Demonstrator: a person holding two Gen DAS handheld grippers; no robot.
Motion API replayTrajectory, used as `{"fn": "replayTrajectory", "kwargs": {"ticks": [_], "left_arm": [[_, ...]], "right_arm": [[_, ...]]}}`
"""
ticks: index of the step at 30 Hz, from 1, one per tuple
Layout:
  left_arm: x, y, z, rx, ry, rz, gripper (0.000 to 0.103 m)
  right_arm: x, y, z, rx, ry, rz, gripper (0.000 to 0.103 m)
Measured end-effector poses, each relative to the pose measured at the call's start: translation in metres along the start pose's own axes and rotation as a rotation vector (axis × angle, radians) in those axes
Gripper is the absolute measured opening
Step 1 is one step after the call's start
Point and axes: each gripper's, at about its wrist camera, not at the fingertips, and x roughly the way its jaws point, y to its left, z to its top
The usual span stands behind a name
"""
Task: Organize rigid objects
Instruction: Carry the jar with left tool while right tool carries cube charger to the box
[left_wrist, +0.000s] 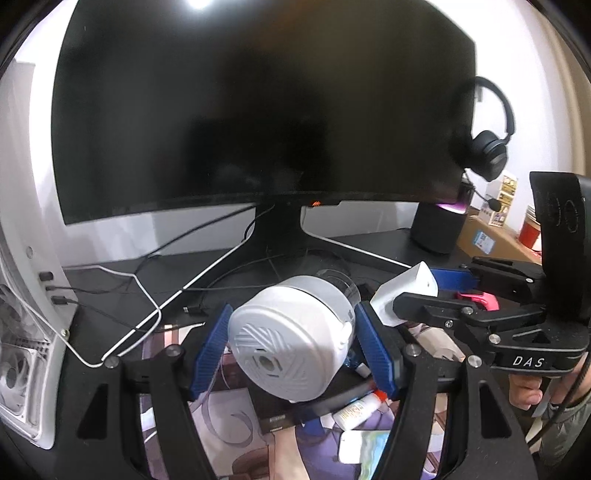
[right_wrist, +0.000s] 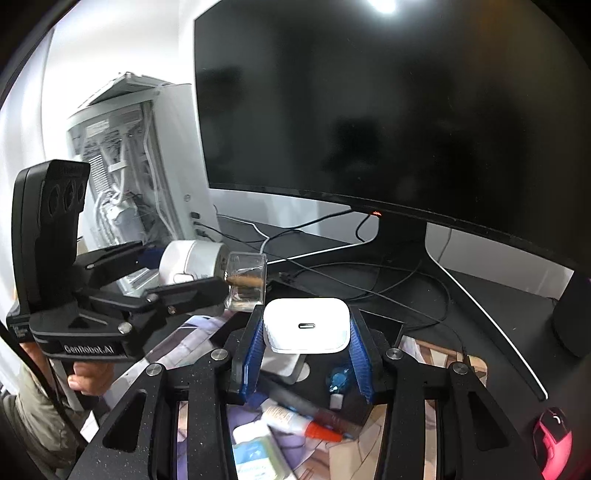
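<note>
My left gripper (left_wrist: 291, 345) is shut on a glass jar with a wide white lid (left_wrist: 290, 338), held off the desk on its side with the lid toward the camera. From the right wrist view the same jar (right_wrist: 218, 275) shows at the left, with brown bits in its clear glass end. My right gripper (right_wrist: 306, 341) is shut on a white USB charger block (right_wrist: 306, 325), its port facing the camera. That charger (left_wrist: 404, 291) and the right gripper (left_wrist: 410, 295) also appear at the right of the left wrist view. Both are raised above the desk mat.
A big dark monitor (left_wrist: 258, 103) on its stand fills the back. A white PC case (right_wrist: 140, 162) stands left, a black speaker (left_wrist: 437, 229) and headset (left_wrist: 487, 147) right. Cables cross the desk. Tubes (right_wrist: 295, 419), a small bottle (right_wrist: 338, 380) and a pink mouse (right_wrist: 552, 439) lie on the mat.
</note>
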Motion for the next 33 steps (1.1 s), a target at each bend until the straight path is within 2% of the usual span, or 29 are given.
{"fn": "replayTrajectory", "kwargs": {"ticks": [11,25,29,33], "left_arm": [[0.038,0.007,-0.004,-0.023,0.054,0.002,0.068],[0.051,0.008,-0.009,-0.015,0.066,0.037,0.068],[0.038,-0.001,-0.009,-0.002,0.040,-0.009,0.068],[0.039,-0.010,-0.012,0.020,0.068,-0.046,0.068]], "right_arm": [[0.040,-0.024,-0.005,0.050,0.059,-0.025,0.042],[0.071,-0.034,-0.014,0.074,0.112,-0.024,0.042],[0.074,-0.035,-0.016,0.076,0.119,-0.021,0.042],[0.071,-0.037,-0.017,0.080,0.114,-0.026,0.042]]}}
